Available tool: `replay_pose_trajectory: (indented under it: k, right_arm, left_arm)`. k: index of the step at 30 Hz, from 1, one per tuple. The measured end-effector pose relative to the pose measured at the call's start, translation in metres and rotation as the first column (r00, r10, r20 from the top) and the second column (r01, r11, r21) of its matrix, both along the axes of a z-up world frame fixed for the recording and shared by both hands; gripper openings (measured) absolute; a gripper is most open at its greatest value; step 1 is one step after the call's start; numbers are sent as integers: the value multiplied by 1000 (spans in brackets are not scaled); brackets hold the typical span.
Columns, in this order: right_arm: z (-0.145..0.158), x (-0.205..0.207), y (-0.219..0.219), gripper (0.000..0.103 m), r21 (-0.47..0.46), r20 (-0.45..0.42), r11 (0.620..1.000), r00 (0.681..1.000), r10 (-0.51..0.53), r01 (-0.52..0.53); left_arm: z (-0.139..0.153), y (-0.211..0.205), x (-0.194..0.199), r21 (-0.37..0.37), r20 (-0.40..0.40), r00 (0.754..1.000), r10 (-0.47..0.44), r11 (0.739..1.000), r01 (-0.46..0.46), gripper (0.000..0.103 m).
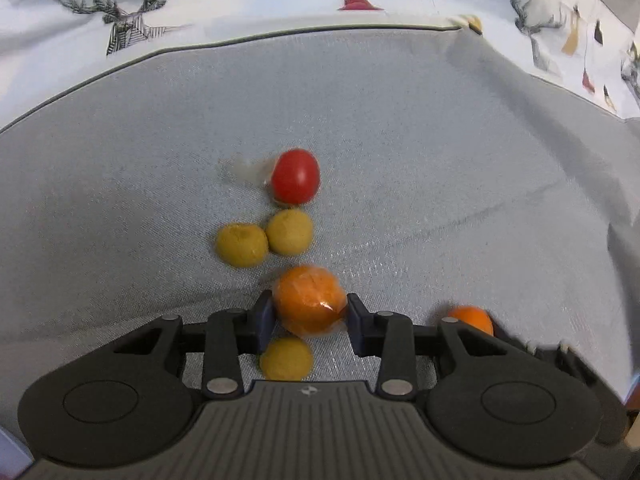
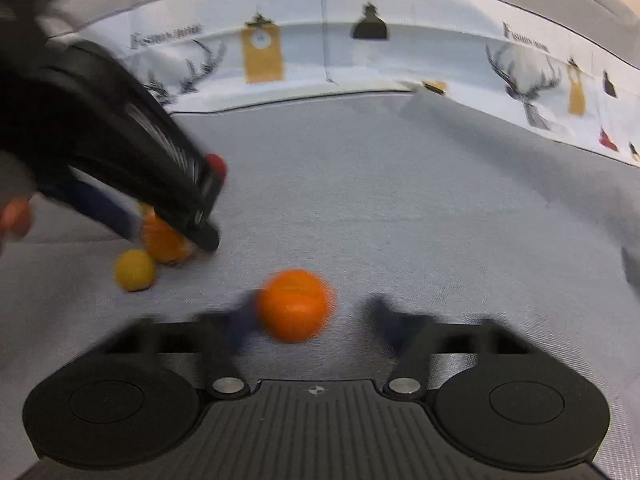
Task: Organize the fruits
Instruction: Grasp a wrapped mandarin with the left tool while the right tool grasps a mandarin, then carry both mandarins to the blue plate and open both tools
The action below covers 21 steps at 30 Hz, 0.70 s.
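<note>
- Worktop (image 1: 400, 140) under a grey cloth, all fruit lies on it; printed white cloth with deer and lamps (image 1: 132, 16) hangs behind, far ahead of both pairs of jaws.
- Left gripper (image 1: 310, 320) tilted steeply down; jaws narrowed onto a wrapped orange (image 1: 308, 300), both pads touching its sides. From the right wrist view this gripper (image 2: 172, 236) shows as a dark blurred body at far left, same orange (image 2: 164, 240) under its tip.
- Right gripper (image 2: 312, 316) blurred; jaws partly open around a second orange (image 2: 294, 304). Its left pad sits at the fruit's edge, right pad stands clear of it with bare cloth between. No firm grip visible.
- That second orange (image 1: 470, 318) also pokes out just right of the left jaws, partly hidden by the gripper frame.
- Red tomato (image 1: 296, 176) in clear wrap, well ahead of the left jaws.
- Two yellow-green fruits (image 1: 264, 240) touching each other, between the tomato and the held orange, slightly left.
- One more yellow fruit (image 1: 286, 358) just behind the left jaws, under the held orange; seen again (image 2: 134, 270) left of the right jaws.
- Fingertip (image 2: 16, 216) at far left edge, blurred.
</note>
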State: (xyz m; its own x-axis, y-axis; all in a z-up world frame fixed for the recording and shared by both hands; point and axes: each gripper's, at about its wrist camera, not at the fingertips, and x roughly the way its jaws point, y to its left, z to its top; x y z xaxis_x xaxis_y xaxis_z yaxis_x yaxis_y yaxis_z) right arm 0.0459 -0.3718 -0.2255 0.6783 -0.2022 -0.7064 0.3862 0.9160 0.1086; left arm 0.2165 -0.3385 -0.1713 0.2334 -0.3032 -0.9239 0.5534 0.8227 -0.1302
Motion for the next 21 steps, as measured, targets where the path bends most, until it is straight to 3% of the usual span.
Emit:
replay_pose_trajectory:
  k: [6, 14, 21]
  right_arm:
    - [12, -16, -5, 37, 41, -19, 999, 999, -35, 36]
    - [73, -65, -1, 37, 31, 80, 996, 993, -81, 79]
    - [136, -105, 47, 37, 45, 143, 998, 989, 28, -35]
  left_arm:
    - [13, 30, -15, -36, 19, 999, 27, 999, -27, 41]
    - [89, 99, -56, -113, 117, 988, 101, 990, -88, 41]
    - [152, 180, -121, -112, 193, 967, 167, 983, -147, 41]
